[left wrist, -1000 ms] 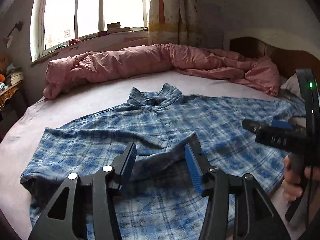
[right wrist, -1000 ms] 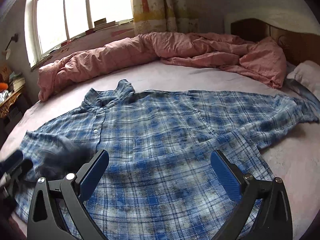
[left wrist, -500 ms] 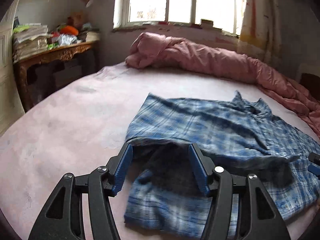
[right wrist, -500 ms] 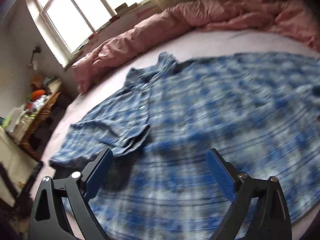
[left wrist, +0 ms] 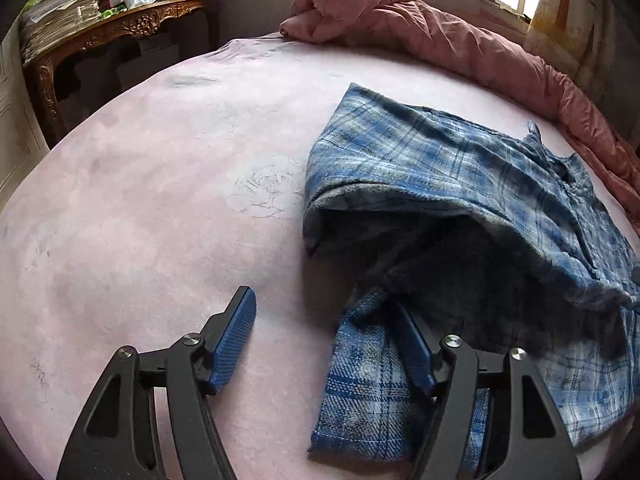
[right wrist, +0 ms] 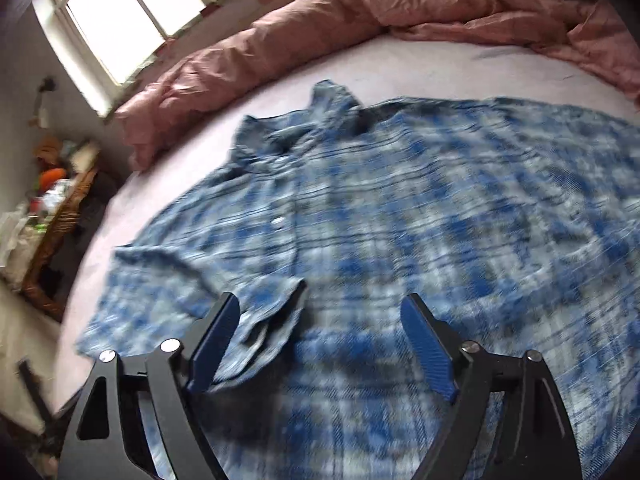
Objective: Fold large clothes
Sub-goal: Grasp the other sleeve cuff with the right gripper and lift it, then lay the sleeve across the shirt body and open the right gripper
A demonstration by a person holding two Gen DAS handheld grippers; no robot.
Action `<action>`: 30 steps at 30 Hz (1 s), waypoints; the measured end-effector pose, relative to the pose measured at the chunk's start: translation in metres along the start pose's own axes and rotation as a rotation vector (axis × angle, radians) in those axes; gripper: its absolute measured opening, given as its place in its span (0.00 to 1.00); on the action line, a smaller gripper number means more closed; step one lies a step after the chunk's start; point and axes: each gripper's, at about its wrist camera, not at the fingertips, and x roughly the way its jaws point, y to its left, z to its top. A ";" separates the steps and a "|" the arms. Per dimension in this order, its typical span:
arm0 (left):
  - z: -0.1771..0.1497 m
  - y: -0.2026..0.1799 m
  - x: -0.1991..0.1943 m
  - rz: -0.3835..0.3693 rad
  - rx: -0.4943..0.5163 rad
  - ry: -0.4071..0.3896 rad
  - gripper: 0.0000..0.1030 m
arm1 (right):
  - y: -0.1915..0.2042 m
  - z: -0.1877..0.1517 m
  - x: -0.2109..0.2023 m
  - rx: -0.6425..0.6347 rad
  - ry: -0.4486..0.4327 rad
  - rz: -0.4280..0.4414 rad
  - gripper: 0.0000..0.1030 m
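Up close, left gripper [left wrist: 328,344] jaws opening beside a folded-in sleeve [left wrist: 360,380], right gripper [right wrist: 320,340] jaws closing empty above the plaid shirt [right wrist: 400,208], spread on the pink bed [left wrist: 160,200], crumpled duvet [right wrist: 320,28] along its far edge.

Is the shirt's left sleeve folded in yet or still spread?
Folded in: the sleeve lies doubled over the shirt front, cuff inward.
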 end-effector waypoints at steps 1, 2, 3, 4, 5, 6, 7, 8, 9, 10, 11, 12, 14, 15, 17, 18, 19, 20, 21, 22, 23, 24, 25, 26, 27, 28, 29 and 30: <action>0.000 0.002 0.001 -0.008 -0.010 0.003 0.67 | 0.005 0.001 0.005 -0.020 0.002 -0.017 0.81; 0.001 0.004 0.001 -0.013 -0.014 0.006 0.67 | 0.012 0.001 0.013 -0.051 0.015 -0.003 0.80; 0.000 0.004 0.000 -0.014 -0.016 0.006 0.67 | 0.016 0.001 0.018 -0.071 0.034 0.008 0.78; 0.001 0.005 -0.001 -0.013 -0.019 0.006 0.67 | 0.020 0.001 0.024 -0.087 0.054 0.019 0.73; 0.002 0.005 -0.002 -0.014 -0.022 0.007 0.67 | 0.026 0.001 0.031 -0.110 0.083 0.040 0.67; 0.004 0.005 -0.002 -0.019 -0.029 0.008 0.67 | 0.030 0.000 0.035 -0.124 0.101 0.052 0.63; 0.004 0.007 -0.003 -0.030 -0.041 0.010 0.67 | 0.037 0.000 0.043 -0.152 0.137 0.054 0.55; 0.006 0.010 -0.004 -0.044 -0.057 0.013 0.67 | 0.042 -0.001 0.045 -0.168 0.139 0.033 0.48; 0.007 0.015 -0.010 -0.063 -0.094 0.009 0.65 | 0.046 -0.001 0.044 -0.183 0.104 -0.021 0.42; 0.008 0.023 -0.020 -0.093 -0.152 -0.015 0.63 | 0.049 -0.001 0.042 -0.194 0.074 -0.063 0.28; 0.010 0.031 -0.036 -0.146 -0.209 -0.064 0.62 | 0.055 0.000 0.039 -0.222 0.031 -0.117 0.13; 0.012 0.038 -0.053 -0.213 -0.239 -0.131 0.63 | 0.060 0.004 0.035 -0.256 -0.001 -0.142 0.06; 0.017 0.046 -0.078 -0.251 -0.237 -0.225 0.64 | 0.069 0.014 0.025 -0.298 -0.055 -0.149 0.05; 0.018 0.049 -0.084 -0.218 -0.242 -0.245 0.64 | 0.072 0.020 0.018 -0.302 -0.090 -0.158 0.04; 0.018 0.056 -0.081 -0.198 -0.263 -0.238 0.64 | 0.078 0.041 0.003 -0.304 -0.156 -0.185 0.04; 0.019 0.057 -0.074 -0.216 -0.265 -0.210 0.64 | 0.081 0.052 -0.003 -0.307 -0.181 -0.195 0.04; 0.019 0.057 -0.065 -0.243 -0.262 -0.174 0.64 | 0.085 0.065 -0.013 -0.317 -0.223 -0.209 0.04; 0.019 0.054 -0.056 -0.270 -0.251 -0.137 0.64 | 0.090 0.074 -0.020 -0.337 -0.255 -0.220 0.04; 0.018 0.047 -0.048 -0.296 -0.222 -0.100 0.64 | 0.095 0.081 -0.025 -0.353 -0.270 -0.228 0.04; 0.017 0.036 -0.040 -0.324 -0.172 -0.061 0.64 | 0.098 0.087 -0.031 -0.371 -0.288 -0.241 0.04; 0.015 0.020 -0.033 -0.341 -0.110 -0.024 0.64 | 0.102 0.096 -0.036 -0.379 -0.307 -0.260 0.04; 0.012 0.004 -0.029 -0.328 -0.047 0.002 0.64 | 0.105 0.099 -0.039 -0.381 -0.314 -0.265 0.04; 0.008 -0.010 -0.028 -0.281 0.001 0.003 0.64 | 0.107 0.104 -0.044 -0.385 -0.328 -0.266 0.04; 0.004 -0.022 -0.028 -0.223 0.039 -0.011 0.64 | 0.110 0.108 -0.049 -0.394 -0.346 -0.272 0.04; 0.001 -0.031 -0.028 -0.171 0.074 -0.028 0.64 | 0.113 0.108 -0.053 -0.404 -0.361 -0.289 0.04; 0.000 -0.037 -0.028 -0.131 0.100 -0.042 0.64 | 0.114 0.111 -0.057 -0.418 -0.380 -0.326 0.04; -0.001 -0.040 -0.028 -0.101 0.117 -0.055 0.64 | 0.111 0.116 -0.060 -0.430 -0.401 -0.369 0.04; -0.001 -0.040 -0.026 -0.080 0.122 -0.062 0.64 | 0.110 0.119 -0.060 -0.434 -0.406 -0.385 0.04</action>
